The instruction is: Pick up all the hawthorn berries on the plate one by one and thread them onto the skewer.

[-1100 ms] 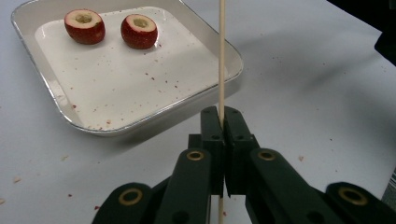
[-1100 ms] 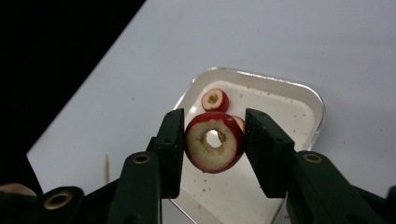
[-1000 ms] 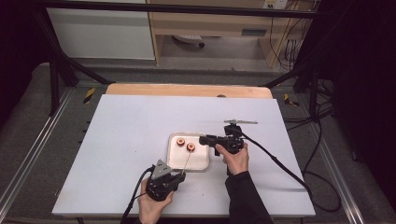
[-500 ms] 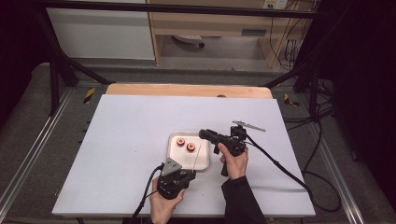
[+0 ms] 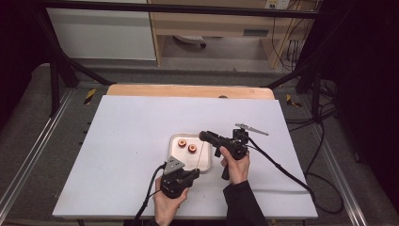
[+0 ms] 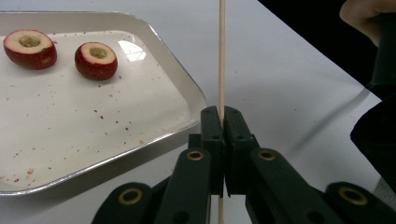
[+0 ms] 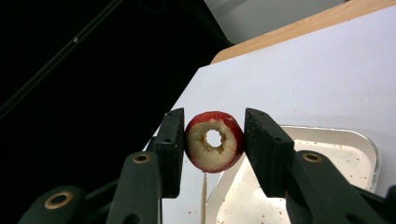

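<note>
A cored red fruit slice (image 7: 215,141) with a hole through its middle sits between the jaws of my right gripper (image 7: 214,133), which is shut on it. In the high view the right gripper (image 5: 205,136) hovers over the right edge of the white tray (image 5: 206,165). My left gripper (image 6: 222,116) is shut on a thin wooden skewer (image 6: 222,56) that stands upright. In the high view the left gripper (image 5: 192,173) is at the tray's near edge, and the skewer (image 5: 201,155) points up toward the held fruit. Two more cored fruits (image 5: 181,143) (image 5: 192,148) lie on the tray.
The tray (image 6: 196,95) is speckled with red crumbs. It rests mid-table on a white tabletop (image 5: 127,141) with a wooden strip (image 5: 188,91) along the far edge. Black cables (image 5: 282,169) trail from both grippers toward the near and right edges.
My left gripper has moved right and forward to the tray's near edge, carrying the skewer under the held fruit. The right gripper has turned slightly and stayed near its place.
</note>
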Tool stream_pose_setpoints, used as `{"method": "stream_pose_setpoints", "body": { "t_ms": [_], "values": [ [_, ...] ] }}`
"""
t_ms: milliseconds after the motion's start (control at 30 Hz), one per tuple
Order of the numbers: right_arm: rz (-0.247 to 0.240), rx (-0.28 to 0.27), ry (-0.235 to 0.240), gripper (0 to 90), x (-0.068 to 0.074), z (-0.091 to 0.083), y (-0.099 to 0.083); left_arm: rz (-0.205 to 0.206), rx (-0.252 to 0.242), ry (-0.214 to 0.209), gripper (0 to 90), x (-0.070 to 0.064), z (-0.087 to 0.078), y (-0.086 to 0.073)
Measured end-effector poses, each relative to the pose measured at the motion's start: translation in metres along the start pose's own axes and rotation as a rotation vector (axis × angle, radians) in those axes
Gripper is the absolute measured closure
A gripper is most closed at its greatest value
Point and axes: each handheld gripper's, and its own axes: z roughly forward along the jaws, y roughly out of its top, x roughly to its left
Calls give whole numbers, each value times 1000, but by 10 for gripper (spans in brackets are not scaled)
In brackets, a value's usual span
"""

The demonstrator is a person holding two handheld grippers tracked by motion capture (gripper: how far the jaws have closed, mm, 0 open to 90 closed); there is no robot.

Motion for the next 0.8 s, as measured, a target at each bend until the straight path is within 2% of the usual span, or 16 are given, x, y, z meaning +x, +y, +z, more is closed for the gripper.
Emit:
{"method": "stream_pose_setpoints", "body": {
  "t_ms": [500, 800],
  "values": [
    [1, -4, 16, 599, 1, 0, -1, -13, -8, -3, 883, 1, 0, 0],
    [-21, 7, 23, 599, 1, 2, -7, -61, -12, -18, 883, 2, 1, 2]
  ]
}}
